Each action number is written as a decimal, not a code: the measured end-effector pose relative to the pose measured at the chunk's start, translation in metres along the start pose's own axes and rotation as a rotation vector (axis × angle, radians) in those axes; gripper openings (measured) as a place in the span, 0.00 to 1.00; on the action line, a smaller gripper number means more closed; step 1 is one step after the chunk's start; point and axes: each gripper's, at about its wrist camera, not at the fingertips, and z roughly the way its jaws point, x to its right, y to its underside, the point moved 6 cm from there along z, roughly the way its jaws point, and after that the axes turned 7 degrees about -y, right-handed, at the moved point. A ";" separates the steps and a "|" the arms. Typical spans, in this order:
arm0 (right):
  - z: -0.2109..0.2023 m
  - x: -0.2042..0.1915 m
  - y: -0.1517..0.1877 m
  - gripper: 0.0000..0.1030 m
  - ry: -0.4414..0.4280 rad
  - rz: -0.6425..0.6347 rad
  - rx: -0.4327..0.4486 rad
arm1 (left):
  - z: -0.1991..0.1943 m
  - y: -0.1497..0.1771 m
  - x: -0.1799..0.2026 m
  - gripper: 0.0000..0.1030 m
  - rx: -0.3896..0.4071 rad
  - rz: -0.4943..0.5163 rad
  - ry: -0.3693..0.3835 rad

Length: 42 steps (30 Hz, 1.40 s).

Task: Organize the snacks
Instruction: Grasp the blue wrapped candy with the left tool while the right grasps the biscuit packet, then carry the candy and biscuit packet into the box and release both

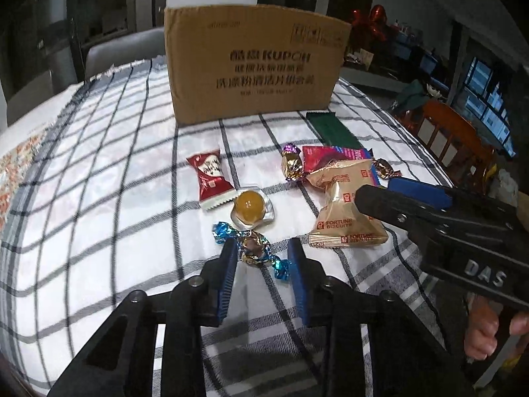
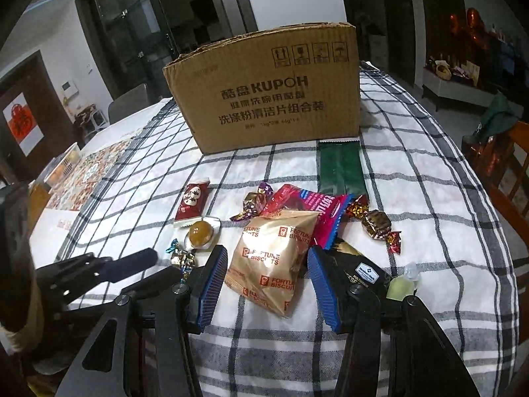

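Snacks lie on a checked tablecloth [image 1: 99, 165] before a cardboard box [image 1: 254, 63], which also shows in the right wrist view [image 2: 271, 92]. My left gripper [image 1: 263, 248] is open, its fingers either side of a blue-wrapped candy [image 1: 253, 248]. My right gripper [image 2: 267, 258] is open around a gold Fortune Biscuits packet [image 2: 271, 264], seen also in the left wrist view [image 1: 344, 208]. Nearby lie a yellow jelly cup [image 1: 248, 208], a red packet [image 1: 208, 172], a gold-purple candy [image 1: 292, 162], a pink packet [image 2: 317, 211] and a green packet [image 2: 340, 168].
A brown wrapped candy [image 2: 377, 225], a black packet [image 2: 360, 271] and a small pale jelly cup [image 2: 403, 284] lie right of my right gripper. A wooden chair [image 1: 453, 139] stands at the table's right edge. A patterned mat [image 2: 89, 175] lies at the left.
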 end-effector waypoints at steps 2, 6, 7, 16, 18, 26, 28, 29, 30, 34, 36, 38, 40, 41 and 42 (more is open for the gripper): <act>0.001 0.001 0.000 0.50 0.000 0.004 -0.002 | 0.007 0.000 0.001 0.27 -0.012 -0.017 0.014; 0.005 0.000 0.001 0.50 -0.004 0.006 -0.009 | 0.012 -0.001 0.000 0.27 -0.010 -0.029 0.010; 0.006 -0.001 0.001 0.50 -0.008 0.006 -0.009 | 0.014 -0.001 0.000 0.27 -0.013 -0.029 0.005; 0.022 -0.004 0.001 0.50 -0.022 0.012 -0.033 | 0.026 -0.005 0.000 0.24 -0.024 -0.026 -0.021; 0.027 -0.003 0.001 0.50 -0.025 0.023 -0.041 | 0.026 -0.005 -0.001 0.24 -0.021 -0.028 -0.020; 0.035 -0.004 0.001 0.43 0.006 0.002 -0.051 | 0.014 -0.007 -0.009 0.24 0.008 -0.047 -0.030; 0.034 -0.004 0.002 0.42 0.010 -0.006 -0.044 | 0.010 -0.008 -0.011 0.24 0.015 -0.055 -0.034; 0.033 -0.005 0.002 0.42 0.010 -0.010 -0.041 | 0.009 -0.009 -0.012 0.24 0.020 -0.056 -0.037; 0.032 -0.006 0.003 0.42 0.004 -0.011 -0.039 | 0.006 -0.010 -0.013 0.24 0.027 -0.056 -0.040; 0.021 -0.008 0.003 0.42 -0.003 -0.019 -0.025 | -0.006 -0.014 -0.014 0.24 0.056 -0.057 -0.046; 0.014 -0.010 0.002 0.42 -0.004 -0.022 -0.010 | -0.014 -0.017 -0.013 0.24 0.077 -0.054 -0.051; 0.006 -0.012 -0.001 0.42 -0.007 -0.026 0.004 | -0.022 -0.020 -0.013 0.24 0.095 -0.048 -0.056; -0.002 -0.015 -0.004 0.42 -0.014 -0.025 0.021 | -0.029 -0.024 -0.011 0.24 0.111 -0.044 -0.058; -0.005 -0.015 -0.006 0.42 -0.017 -0.025 0.027 | -0.035 -0.026 -0.011 0.24 0.121 -0.042 -0.056; -0.009 -0.016 -0.007 0.42 -0.021 -0.025 0.035 | -0.038 -0.028 -0.011 0.24 0.130 -0.041 -0.057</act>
